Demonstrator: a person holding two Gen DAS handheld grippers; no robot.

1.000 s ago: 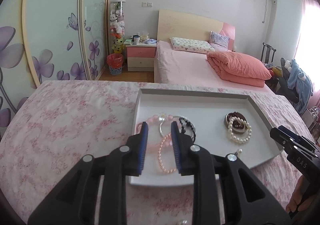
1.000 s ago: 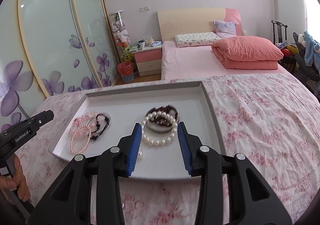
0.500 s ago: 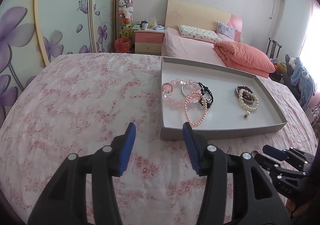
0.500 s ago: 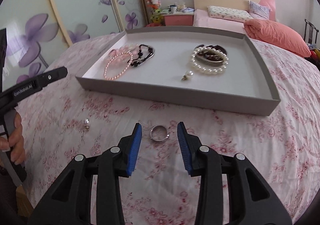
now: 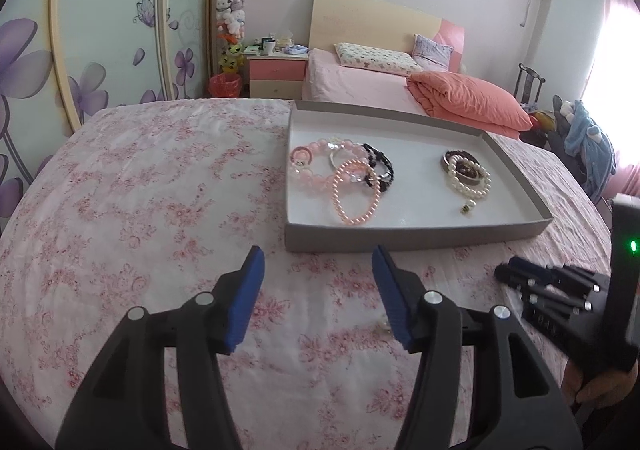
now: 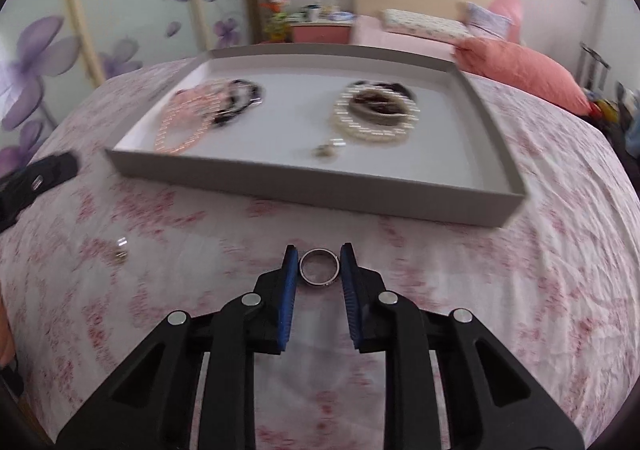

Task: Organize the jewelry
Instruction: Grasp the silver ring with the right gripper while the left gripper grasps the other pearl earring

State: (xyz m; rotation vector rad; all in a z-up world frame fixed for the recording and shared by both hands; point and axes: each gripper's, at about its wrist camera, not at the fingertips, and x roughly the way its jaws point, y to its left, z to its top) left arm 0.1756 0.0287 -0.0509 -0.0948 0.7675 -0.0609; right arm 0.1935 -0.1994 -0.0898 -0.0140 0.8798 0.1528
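Jewelry is split between two places here: most of it lies in a shallow grey tray (image 5: 408, 240) on the floral pink bedspread (image 5: 160, 186), and a few small pieces lie loose on the cloth in front of the tray. Inside the tray, toward its left side, a pink bead bracelet (image 5: 310, 174), a slimmer pink pearl bracelet (image 5: 356, 196) and a black bead bracelet (image 5: 380, 164) overlap in one cluster; toward the right, well apart from them, a white pearl bracelet (image 5: 470, 180) rests on a dark brown one, with a small earring (image 5: 467, 206) just beside it. On the bedspread a silver ring (image 6: 319, 267) lies flat between the blue pads of the right gripper (image 6: 319, 270) — the jaws have just been closing and the pads stand right beside the ring's sides, though a firm pinch cannot be made out through the motion blur. Off to the left of that ring, a small silvery piece (image 6: 120, 248) sits alone on the cloth. The left gripper (image 5: 318, 290) hovers above the bedspread near the tray's front wall; its jaws have just been opening and stand wide with nothing between them — a tiny pale item (image 5: 385, 326) peeks out by its right pad.
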